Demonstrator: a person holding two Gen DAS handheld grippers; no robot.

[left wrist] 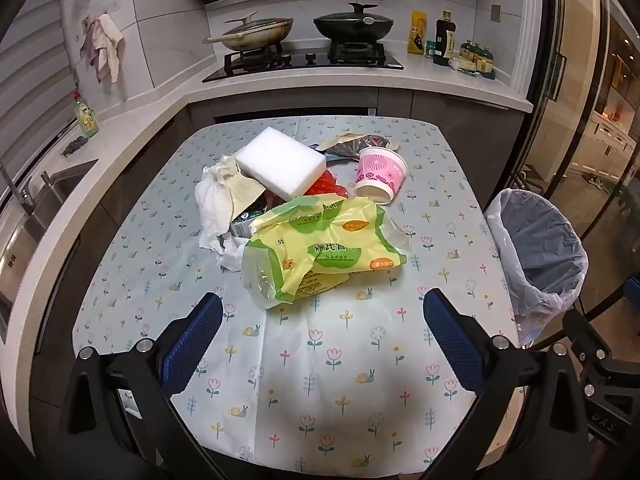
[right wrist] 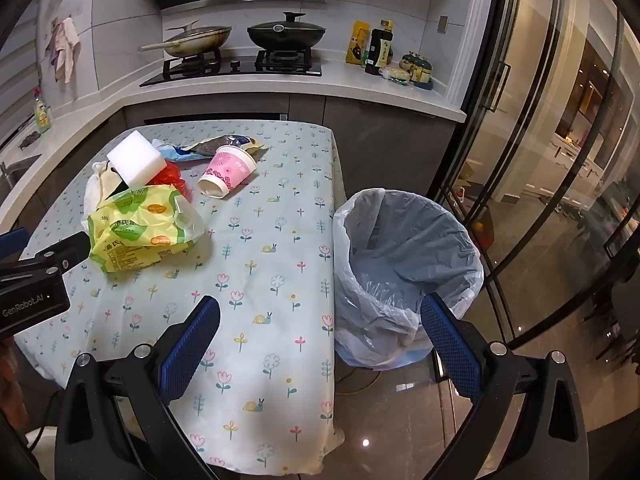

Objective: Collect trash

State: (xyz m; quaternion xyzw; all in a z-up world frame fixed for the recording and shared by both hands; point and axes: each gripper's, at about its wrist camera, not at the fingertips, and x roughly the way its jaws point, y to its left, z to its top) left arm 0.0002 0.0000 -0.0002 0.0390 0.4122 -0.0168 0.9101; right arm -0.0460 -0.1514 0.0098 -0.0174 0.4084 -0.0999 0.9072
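While both grippers hover with jaws wide open and empty, the left gripper (left wrist: 322, 344) faces a trash pile on the flowered tabletop (left wrist: 340, 380): crumpled tissue (left wrist: 214, 204), white sponge (left wrist: 280, 164), yellow-green wrapper (left wrist: 324, 240), pink cup (left wrist: 380, 174). Right gripper (right wrist: 320, 346) straddles the tabletop edge beside a lined bin (right wrist: 404, 256).

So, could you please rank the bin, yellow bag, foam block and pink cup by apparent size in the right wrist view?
1. Bin
2. Yellow bag
3. Foam block and pink cup: alike, unranked; both lie farthest from the camera.
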